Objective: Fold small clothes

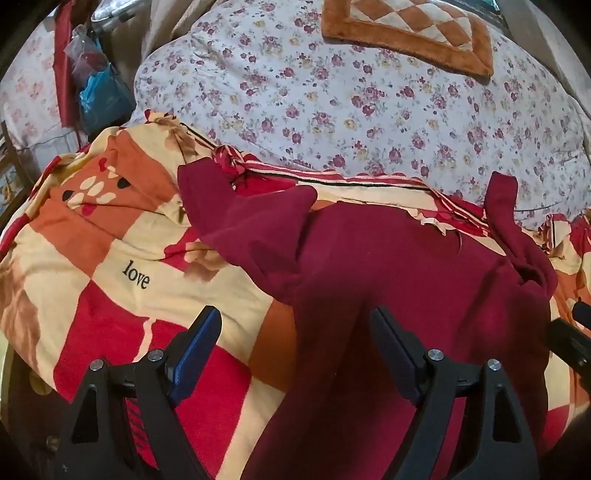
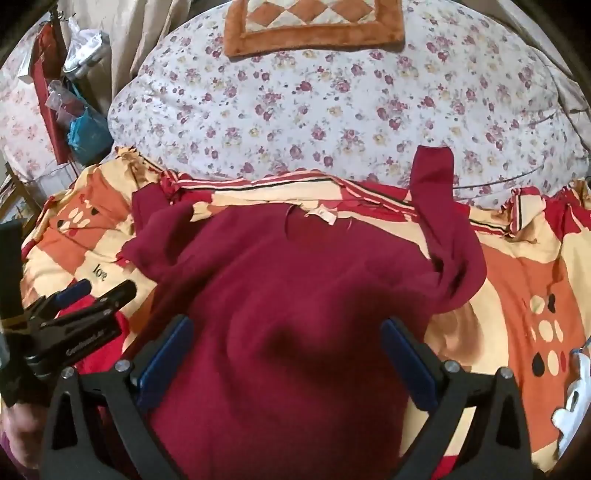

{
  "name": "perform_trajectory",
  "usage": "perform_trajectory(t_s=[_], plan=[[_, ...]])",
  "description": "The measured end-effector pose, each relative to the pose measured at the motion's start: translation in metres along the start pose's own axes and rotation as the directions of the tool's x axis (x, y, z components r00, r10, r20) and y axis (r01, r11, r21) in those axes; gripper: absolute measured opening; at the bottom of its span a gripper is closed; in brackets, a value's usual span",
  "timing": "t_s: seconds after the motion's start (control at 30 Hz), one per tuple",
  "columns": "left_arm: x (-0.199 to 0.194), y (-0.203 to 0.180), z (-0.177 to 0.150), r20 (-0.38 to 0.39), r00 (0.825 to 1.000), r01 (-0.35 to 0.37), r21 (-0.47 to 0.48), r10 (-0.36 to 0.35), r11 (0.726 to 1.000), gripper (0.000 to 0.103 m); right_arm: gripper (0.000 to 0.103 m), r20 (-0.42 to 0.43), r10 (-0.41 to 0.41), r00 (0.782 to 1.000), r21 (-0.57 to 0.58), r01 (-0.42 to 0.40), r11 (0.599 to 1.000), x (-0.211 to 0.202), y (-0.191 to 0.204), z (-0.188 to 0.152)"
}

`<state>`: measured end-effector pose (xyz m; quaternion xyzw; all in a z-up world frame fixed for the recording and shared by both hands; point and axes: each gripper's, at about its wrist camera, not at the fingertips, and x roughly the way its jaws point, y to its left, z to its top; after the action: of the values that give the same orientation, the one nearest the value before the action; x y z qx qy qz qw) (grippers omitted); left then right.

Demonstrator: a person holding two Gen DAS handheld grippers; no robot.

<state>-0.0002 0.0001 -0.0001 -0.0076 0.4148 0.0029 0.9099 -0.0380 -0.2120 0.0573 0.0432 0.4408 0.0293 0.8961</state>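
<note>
Bed: covered by a floral quilt (image 2: 332, 110) at the far side and a checked red, orange and cream blanket (image 1: 110, 266) at the near side.
Cushion: brown and cream diamond pattern (image 1: 410, 33), lying on the quilt, far from the grippers.
Sweater: dark red sweater (image 2: 288, 295) spread flat on the blanket, long axis running from the cameras toward the quilt, neck end pointing away.
Sleeves: one sleeve (image 2: 436, 199) reaches up onto the quilt's edge; the other (image 1: 236, 218) lies folded at the opposite shoulder.
Left hand-held gripper (image 1: 295, 350): fingers spread wide, holding nothing, over the sweater's left edge and the blanket.
Right hand-held gripper (image 2: 286, 354): fingers spread wide, empty, above the middle of the sweater.
Right view only: the pale neck label (image 2: 325, 214) and the left gripper seen from the side.
Left view only: the printed word "love" read clearly.
</note>
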Motion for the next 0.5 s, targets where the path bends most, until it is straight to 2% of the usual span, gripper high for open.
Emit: perform_trajectory(t_s=[0.07,0.5], plan=[[0.001,-0.001,-0.002,-0.001,1.0,0.002,-0.001,-0.002,1.0,0.065,0.103,0.004,-0.036,0.999,-0.012,0.036,0.999,0.008,0.0,0.0],[0.019,-0.002,0.0,-0.016,1.0,0.0,-0.009,0.0,1.0,0.065,0.103,-0.031,-0.039,0.999,-0.023,0.039,0.999,0.039,0.0,-0.001]])
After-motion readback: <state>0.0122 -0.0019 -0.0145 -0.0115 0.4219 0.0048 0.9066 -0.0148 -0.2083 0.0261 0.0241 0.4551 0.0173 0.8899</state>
